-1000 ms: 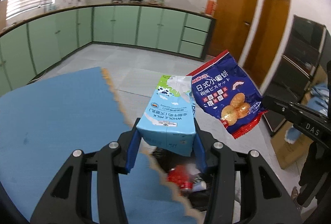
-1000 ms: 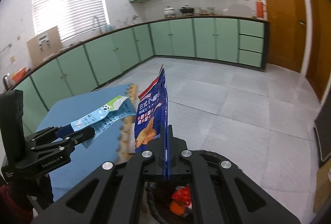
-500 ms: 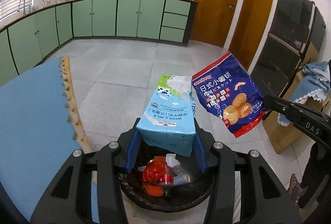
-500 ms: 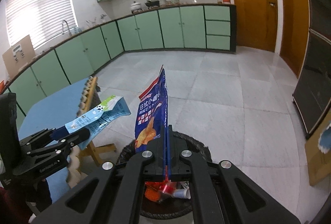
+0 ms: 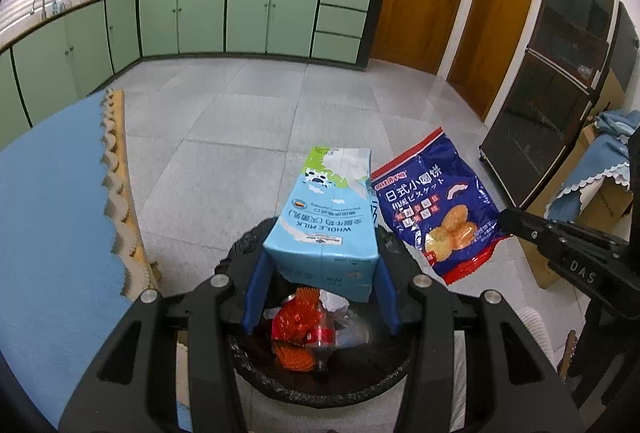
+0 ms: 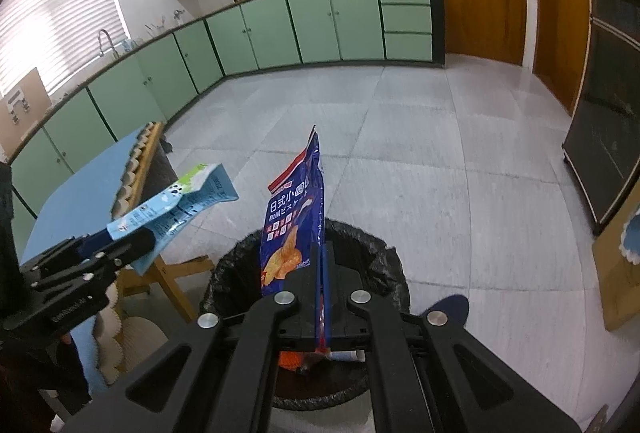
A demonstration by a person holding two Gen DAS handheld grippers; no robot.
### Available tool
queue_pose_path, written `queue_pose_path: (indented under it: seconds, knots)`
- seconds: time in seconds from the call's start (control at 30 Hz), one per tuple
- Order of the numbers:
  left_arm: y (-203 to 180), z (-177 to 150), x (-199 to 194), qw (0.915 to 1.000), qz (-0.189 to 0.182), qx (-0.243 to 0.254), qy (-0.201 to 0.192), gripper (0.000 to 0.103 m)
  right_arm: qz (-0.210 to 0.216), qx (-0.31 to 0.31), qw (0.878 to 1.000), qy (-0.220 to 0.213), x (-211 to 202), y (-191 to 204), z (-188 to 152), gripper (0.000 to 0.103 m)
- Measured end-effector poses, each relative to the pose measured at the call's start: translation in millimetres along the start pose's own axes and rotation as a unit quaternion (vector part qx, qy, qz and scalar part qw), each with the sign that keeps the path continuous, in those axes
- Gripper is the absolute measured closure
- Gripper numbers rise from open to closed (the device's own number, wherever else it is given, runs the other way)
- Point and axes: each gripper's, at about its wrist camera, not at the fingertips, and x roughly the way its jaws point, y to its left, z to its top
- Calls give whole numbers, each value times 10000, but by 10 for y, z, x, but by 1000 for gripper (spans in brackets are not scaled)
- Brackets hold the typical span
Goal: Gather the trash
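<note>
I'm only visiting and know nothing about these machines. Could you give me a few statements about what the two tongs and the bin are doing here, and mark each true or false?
1. The left tongs grip a light blue milk carton. True.
2. The right tongs are empty. False: they are shut on a blue snack bag.
3. The bin, lined with a black bag, already holds trash, including something red. True.
4. The milk carton lies inside the bin. False: it is held in the air above the bin.
5. A blue-covered table stands beside the bin. True.
</note>
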Motion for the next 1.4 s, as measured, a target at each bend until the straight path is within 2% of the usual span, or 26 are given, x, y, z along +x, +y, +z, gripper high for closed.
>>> queue_pose_path:
  seconds: [0.1,0.2,0.23,0.43,0.5,0.57,0.67,0.8,0.87,1.13,1.4]
  knots:
    - [5,-25,88,9998,-38,-28,204,58,-55,39,9998,165,76,-39,-43,102]
    - [3,-39,148,9993,-100,-29,361,53,-128,99,9993,349,181,-96,-70,99]
    - [-1,-41,155,9992,-109,-25,388,47,-129,119,9991,386,204,-109,-83,97]
    - [33,-28,133,9989,-159,-85,438,42,-89,251,9988,418,188,-155,-126,69]
    - [57,-4,95,9990,-176,-94,405,41,-43,251,9992,305,96,-136,-95,52]
    - [86,34,8,9993,-152,-83,318,35,-16,206,9996,174,5,-115,-51,38]
    - [131,113,-197,9998,-124,-129,129,28,-2,24,9999,-132,-256,-6,61,21]
    - [144,210,-541,9997,-62,-97,-194,23,102,-181,9985,-515,-600,159,186,10]
    - [125,262,-740,9994,3,-69,-352,15,139,-266,9967,-750,-805,250,253,7]
    - [145,300,-1378,9966,218,-105,-784,10,550,-319,9900,-1256,-1339,481,397,6]
    - [201,287,-1797,9930,495,-170,-1057,9,754,-703,9846,-1414,-1631,740,361,6]
